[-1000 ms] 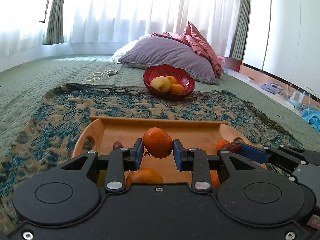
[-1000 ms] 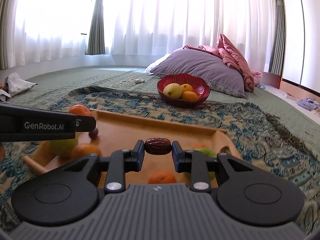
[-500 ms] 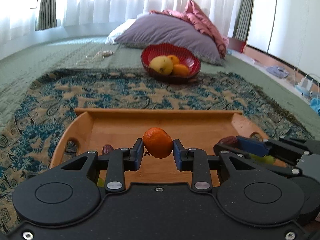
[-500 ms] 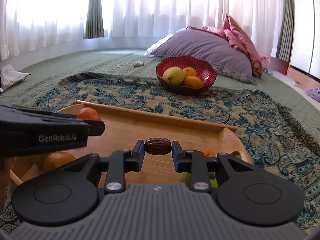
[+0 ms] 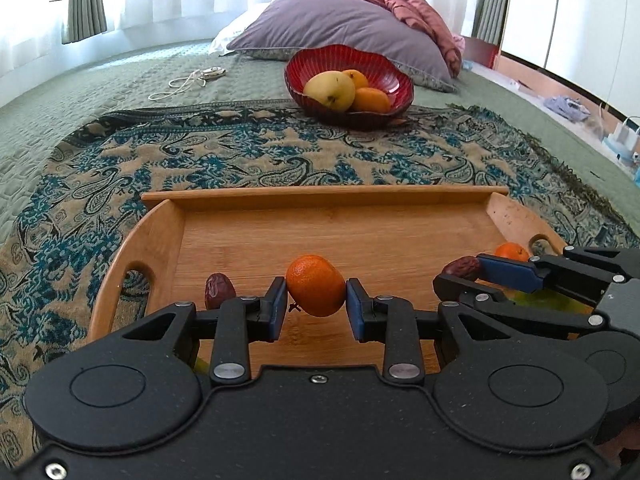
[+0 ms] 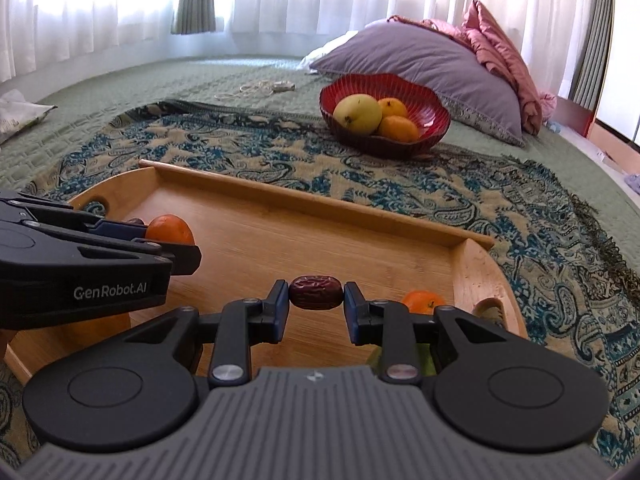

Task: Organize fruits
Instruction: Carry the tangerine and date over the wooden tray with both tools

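My left gripper [image 5: 316, 304] is shut on a small orange tangerine [image 5: 315, 285], held above the wooden tray [image 5: 320, 197]. My right gripper [image 6: 316, 306] is shut on a dark red date [image 6: 316, 297], also above the tray [image 6: 340, 210]. The right gripper shows in the left wrist view [image 5: 460, 270] at the right with its date [image 5: 462, 267]. The left gripper with its tangerine [image 6: 170, 230] shows at the left of the right wrist view. A red bowl [image 5: 384, 70] beyond the tray holds a yellow-green fruit [image 5: 330, 90] and two oranges.
On the tray lie another date [image 5: 218, 290] at the left, a tangerine [image 6: 422, 301] at the right, and a green fruit [image 5: 536, 300] mostly hidden under the right gripper. A purple pillow [image 5: 340, 28] lies behind the bowl. A patterned blanket [image 5: 200, 152] covers the bed.
Both grippers have risen and tilted, still holding their fruits, so the tray and bowl now sit lower and nearer in view. The grips have not changed.
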A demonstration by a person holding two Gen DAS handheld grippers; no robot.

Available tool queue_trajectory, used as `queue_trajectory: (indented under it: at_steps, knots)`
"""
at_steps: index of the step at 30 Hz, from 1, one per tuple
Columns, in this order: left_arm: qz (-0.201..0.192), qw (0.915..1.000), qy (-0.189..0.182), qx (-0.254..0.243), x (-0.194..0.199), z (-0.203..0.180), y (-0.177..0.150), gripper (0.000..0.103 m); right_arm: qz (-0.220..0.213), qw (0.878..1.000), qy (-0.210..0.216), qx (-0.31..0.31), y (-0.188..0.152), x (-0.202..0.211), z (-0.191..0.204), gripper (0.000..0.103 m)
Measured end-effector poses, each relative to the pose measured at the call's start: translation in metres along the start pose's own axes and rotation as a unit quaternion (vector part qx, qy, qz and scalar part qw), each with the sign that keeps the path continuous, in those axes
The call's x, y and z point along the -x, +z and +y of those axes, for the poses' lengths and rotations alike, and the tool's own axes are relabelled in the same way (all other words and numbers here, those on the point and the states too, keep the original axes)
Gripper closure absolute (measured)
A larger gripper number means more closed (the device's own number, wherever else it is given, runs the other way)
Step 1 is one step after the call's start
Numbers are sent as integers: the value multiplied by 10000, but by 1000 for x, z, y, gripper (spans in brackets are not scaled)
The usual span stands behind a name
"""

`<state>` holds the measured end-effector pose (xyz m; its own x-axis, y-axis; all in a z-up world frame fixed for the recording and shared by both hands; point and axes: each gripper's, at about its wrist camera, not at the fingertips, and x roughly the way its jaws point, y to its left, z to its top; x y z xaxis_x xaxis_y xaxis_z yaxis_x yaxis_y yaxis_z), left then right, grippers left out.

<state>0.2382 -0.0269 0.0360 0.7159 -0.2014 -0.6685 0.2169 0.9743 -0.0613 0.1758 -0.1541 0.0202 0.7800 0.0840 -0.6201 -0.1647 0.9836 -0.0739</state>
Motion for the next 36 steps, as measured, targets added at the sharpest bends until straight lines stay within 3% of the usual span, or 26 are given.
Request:
queue_trajectory:
  at_steps: [36]
  knots:
    - [306,9993,1,213,-24,8,13,72,538,9982,38,260,12,-25,-1,69]
